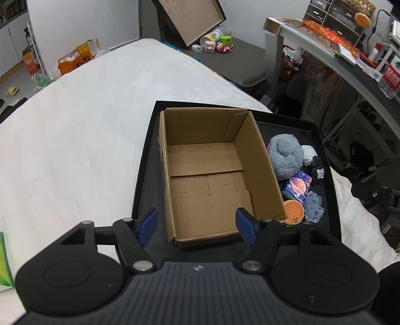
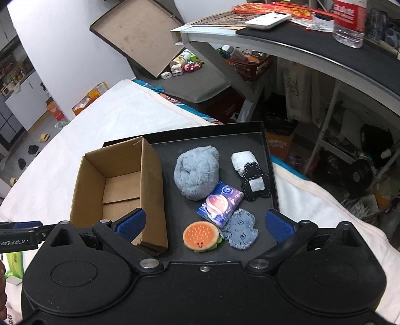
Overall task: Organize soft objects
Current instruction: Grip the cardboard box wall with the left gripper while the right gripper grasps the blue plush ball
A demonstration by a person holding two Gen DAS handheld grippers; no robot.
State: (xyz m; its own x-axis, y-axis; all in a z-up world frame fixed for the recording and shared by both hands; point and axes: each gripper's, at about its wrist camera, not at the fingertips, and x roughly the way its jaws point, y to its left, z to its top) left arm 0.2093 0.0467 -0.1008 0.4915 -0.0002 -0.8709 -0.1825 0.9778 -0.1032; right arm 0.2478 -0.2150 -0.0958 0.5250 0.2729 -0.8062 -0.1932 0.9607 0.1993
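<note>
Both claws, left gripper [image 1: 197, 228] and right gripper [image 2: 205, 223], are released, holding nothing. In the frame centre, the fluffy grey plush [image 2: 196, 173] and round burger toy [image 2: 201, 237] lie in the black tray [image 2: 265, 140], right of the smooth cardboard box [image 2: 152, 180]

The left claw [image 1: 197, 226] (jaws spread) hovers over a cardboard box [image 1: 210, 175] in a black tray [image 1: 322, 160].

water bottle [image 2: 348, 22] standing on desk [image 2: 312, 47] | remote control [image 2: 267, 20] lying beside it | orange basket [image 2: 250, 66] sitting under desk | slippers [image 2: 32, 149] lying on floor
</note>
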